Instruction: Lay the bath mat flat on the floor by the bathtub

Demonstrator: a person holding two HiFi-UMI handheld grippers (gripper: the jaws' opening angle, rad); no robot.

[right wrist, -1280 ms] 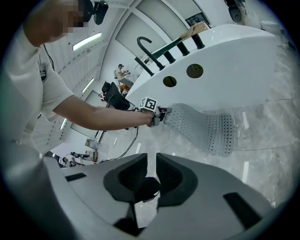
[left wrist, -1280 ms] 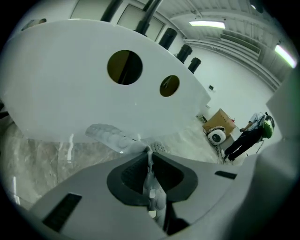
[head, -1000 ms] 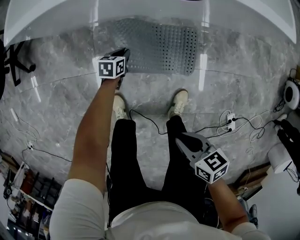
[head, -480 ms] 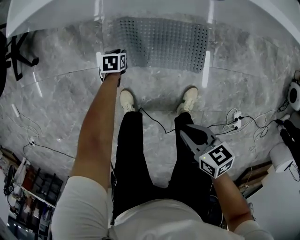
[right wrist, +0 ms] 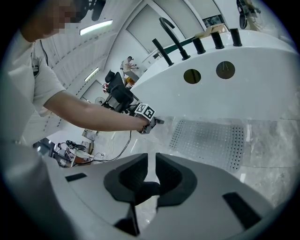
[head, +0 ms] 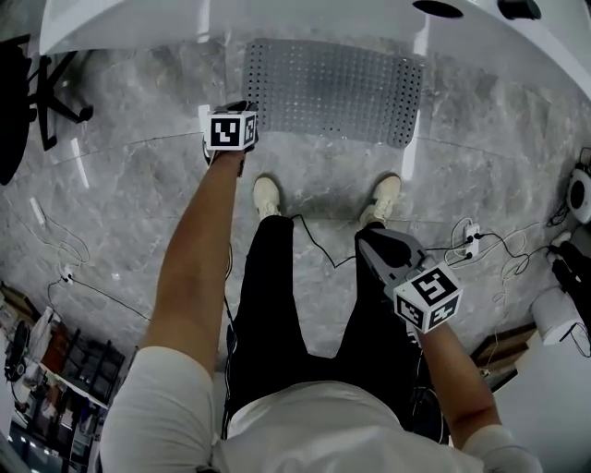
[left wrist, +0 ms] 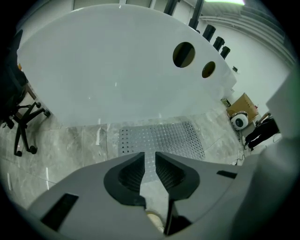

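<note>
Bath mat (head: 328,90) lies spread flat on the grey marbled floor (head: 138,185), its long edge running along the foot of the white bathtub (head: 277,18). It is grey and perforated all over, and I see no fold or raised corner on it from the head view.

My left gripper (head: 240,107) is stretched forward at arm's length, with its tips just beside the mat's near left corner. I cannot tell whether they touch the edge. In the left gripper view the jaws stand a narrow slot apart with nothing in them; through the slot I see only the mat (left wrist: 161,140) and floor tile beyond.

My right gripper (head: 371,248) is held back, well apart from the mat, over the person's right leg. Its own view shows the jaws parted by a similar small gap and gripping nothing, with black trouser cloth behind them.

The person's two pale shoes (head: 267,196) stand on the floor just short of the mat's near edge. A thin black cable (head: 314,245) trails between them.
</note>
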